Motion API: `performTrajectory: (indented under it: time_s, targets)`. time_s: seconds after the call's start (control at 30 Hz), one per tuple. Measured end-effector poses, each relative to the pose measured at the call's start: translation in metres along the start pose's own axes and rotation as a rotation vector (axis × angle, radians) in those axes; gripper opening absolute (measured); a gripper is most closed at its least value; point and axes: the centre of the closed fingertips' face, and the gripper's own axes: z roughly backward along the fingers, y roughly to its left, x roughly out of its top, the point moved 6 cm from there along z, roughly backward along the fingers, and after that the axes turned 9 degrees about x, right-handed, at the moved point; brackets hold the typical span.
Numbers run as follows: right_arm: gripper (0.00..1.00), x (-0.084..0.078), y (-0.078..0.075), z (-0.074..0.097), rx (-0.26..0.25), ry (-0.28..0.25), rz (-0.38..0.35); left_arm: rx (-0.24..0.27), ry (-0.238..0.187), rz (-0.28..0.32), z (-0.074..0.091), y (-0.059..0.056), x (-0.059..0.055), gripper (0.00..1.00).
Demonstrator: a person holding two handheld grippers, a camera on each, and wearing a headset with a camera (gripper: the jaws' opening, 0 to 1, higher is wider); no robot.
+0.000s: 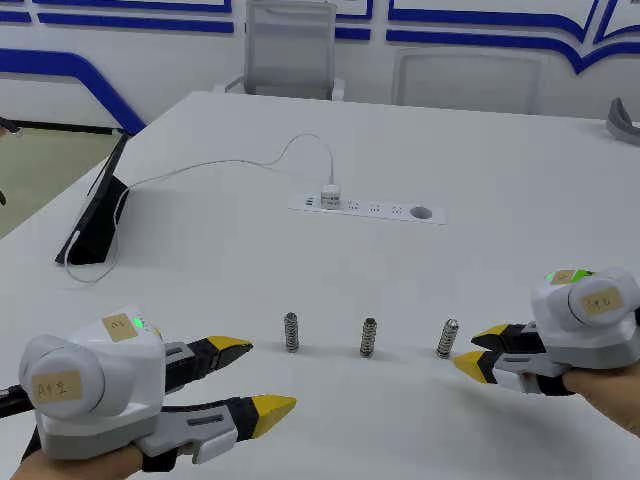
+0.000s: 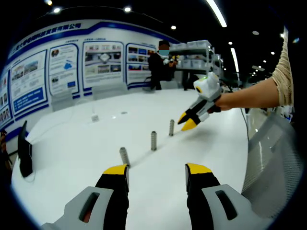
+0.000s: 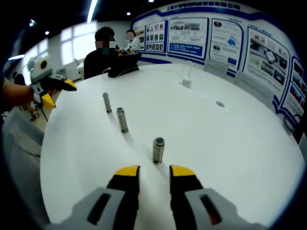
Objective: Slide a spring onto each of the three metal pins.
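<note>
- Springs (image 1: 368, 337): we note three grey coils, upright, in a row on the white table (image 1: 300, 260).
- Left gripper (image 1: 265, 377): jaws apart, empty.
- Right gripper (image 1: 473, 347): jaws apart, empty.

The head view looks down across the white table (image 1: 500, 180), while the gripper views skim low and close from opposite ends of the three upright springs (image 1: 369, 337) that all share.
</note>
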Motion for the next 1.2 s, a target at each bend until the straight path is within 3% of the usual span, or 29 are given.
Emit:
performTrajectory:
  time_s: [0.57,1.2]
  targets:
    - [0.35,-0.005,0.011,0.034,-0.030,-0.042,0.037,0.032,0.010,0.011,0.003,0.008,-0.004,0.50]
    - [0.48,0.005,0.035,0.063,-0.013,-0.147,0.074,0.053,0.037,0.011,0.007,0.014,-0.013,0.53]
